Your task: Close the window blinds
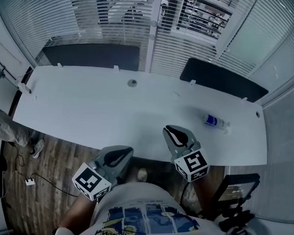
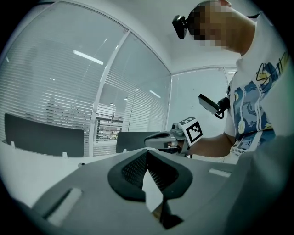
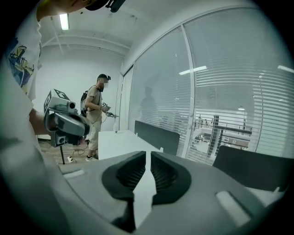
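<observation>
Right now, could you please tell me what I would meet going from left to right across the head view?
White plug box on the floor → left claw → right claw → small bottle.

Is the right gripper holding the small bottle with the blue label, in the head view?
No, the small bottle lies on the white desk, clearly apart from the right gripper, which holds nothing.

Legible text: none found.
Coded square markers only on left gripper (image 1: 122, 153) and right gripper (image 1: 172, 132); bottle (image 1: 215, 121) label on desk (image 1: 89, 108) unreadable.
</observation>
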### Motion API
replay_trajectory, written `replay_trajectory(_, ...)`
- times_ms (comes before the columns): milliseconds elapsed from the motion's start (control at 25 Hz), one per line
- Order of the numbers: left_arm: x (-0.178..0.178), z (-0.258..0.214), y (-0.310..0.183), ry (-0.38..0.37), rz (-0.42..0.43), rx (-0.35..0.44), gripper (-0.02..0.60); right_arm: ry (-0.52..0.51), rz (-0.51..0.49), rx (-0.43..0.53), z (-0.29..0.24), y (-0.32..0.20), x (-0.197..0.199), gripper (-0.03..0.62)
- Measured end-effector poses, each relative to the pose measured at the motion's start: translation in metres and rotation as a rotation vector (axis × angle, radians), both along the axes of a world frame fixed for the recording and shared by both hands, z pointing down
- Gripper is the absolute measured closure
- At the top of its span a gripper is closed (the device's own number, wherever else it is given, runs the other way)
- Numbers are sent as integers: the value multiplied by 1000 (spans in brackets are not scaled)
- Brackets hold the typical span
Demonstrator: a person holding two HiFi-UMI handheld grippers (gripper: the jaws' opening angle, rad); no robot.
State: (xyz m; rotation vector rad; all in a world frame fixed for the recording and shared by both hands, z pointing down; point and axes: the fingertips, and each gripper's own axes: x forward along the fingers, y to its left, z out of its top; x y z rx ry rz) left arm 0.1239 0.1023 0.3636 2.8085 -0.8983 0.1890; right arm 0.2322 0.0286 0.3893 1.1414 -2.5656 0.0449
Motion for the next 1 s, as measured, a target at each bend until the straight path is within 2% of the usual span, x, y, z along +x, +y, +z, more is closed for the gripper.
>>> replay_trajectory(280,-14,2,-33,30,-12,-29,575,8,20,31,-9,-79,-5,560)
replay_trajectory(760,-67,1,-113,16,66,-14,575,39,196,55,-13,-235,-39,542)
replay_trajectory(1000,-92,-1,-126,0,87,4,575,62,259,94,-31,-290,-52,542)
